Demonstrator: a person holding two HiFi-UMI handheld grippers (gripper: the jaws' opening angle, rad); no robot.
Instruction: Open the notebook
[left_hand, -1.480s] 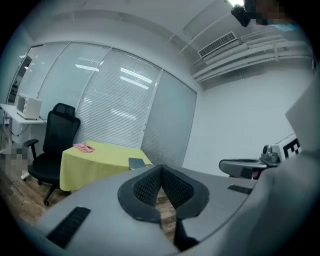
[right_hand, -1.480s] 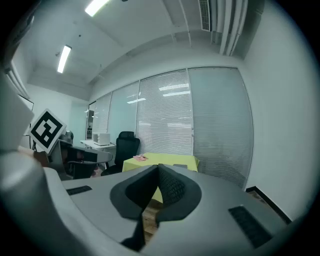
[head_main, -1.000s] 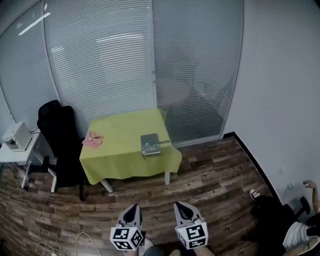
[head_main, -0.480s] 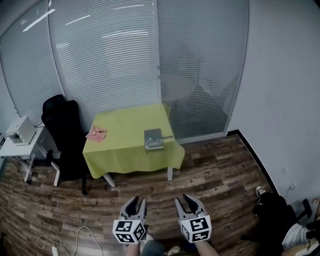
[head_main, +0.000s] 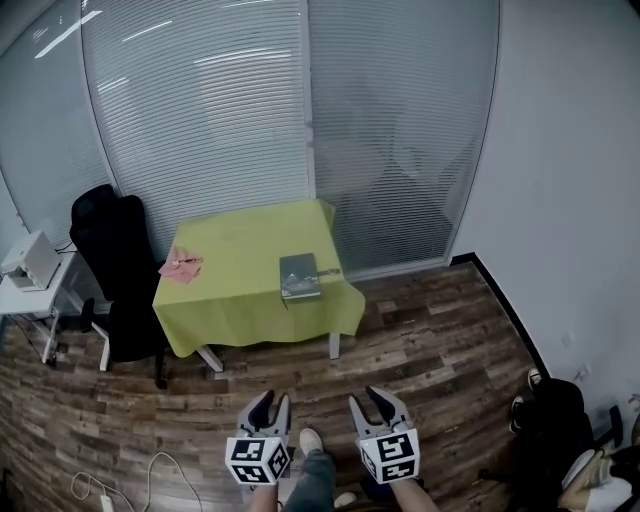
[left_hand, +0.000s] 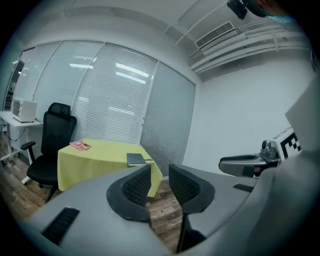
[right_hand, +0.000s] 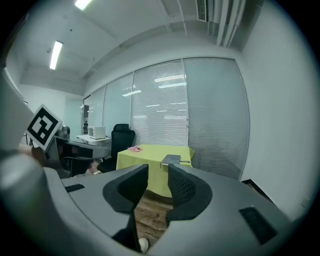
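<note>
Standing on a wood-plank floor (head_main: 430, 340) before blind-covered glass walls (head_main: 220, 120), a counter (head_main: 235, 250) draped in yellow-green cloth is carrying a closed notebook (head_main: 299, 276) near its front right edge and a pink item (head_main: 181, 266) at its left edge. Well apart, the left hand-held gripper (head_main: 272, 402) is hanging open, empty; the right hand-held gripper (head_main: 372, 402) is opening, empty.

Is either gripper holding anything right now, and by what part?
Nothing is held. The left gripper is open and empty; the right gripper has its jaws opening with nothing between them. The notebook lies far off on the table.
</note>
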